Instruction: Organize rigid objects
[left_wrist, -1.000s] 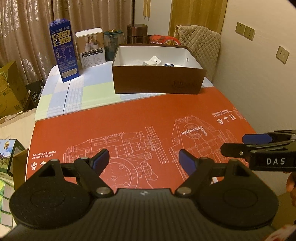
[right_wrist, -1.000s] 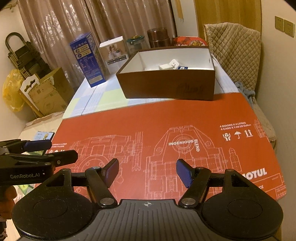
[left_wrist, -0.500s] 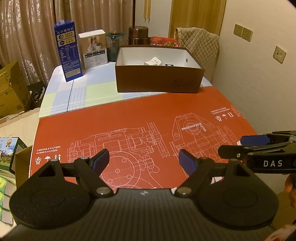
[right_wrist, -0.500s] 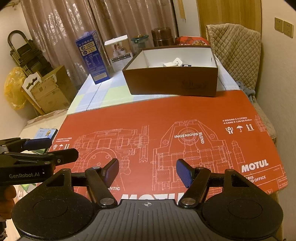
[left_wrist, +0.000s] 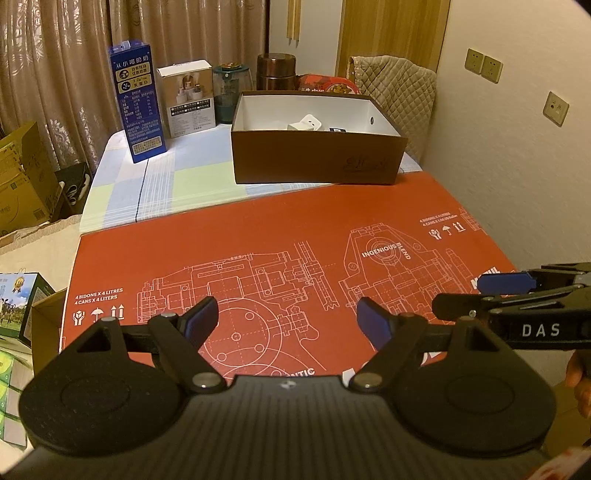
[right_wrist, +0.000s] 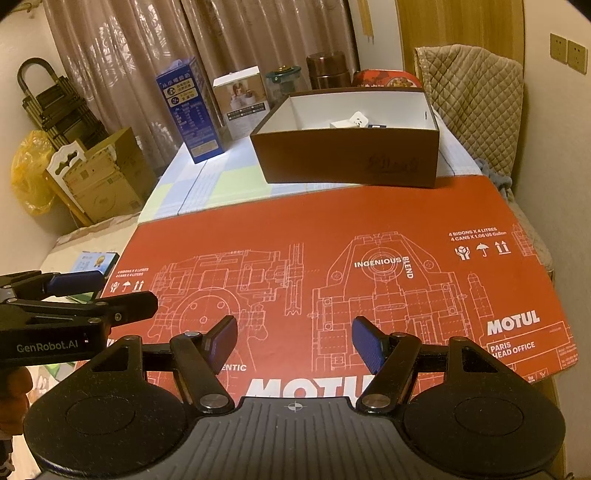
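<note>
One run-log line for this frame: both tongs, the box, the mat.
left tongs: open, empty | right tongs: open, empty | brown box: open, small white items inside | red mat: nothing on it

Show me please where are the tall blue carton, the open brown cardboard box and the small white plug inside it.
Tall blue carton (left_wrist: 139, 107), left wrist view: its printed front face.
Open brown cardboard box (left_wrist: 314, 158), left wrist view: its front outer wall.
Small white plug (right_wrist: 357, 120), right wrist view: its face.

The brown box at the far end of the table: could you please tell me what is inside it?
Inside the brown box lies a white plug-like item beside a small dark item. The near wall hides the box floor in front of them.
</note>
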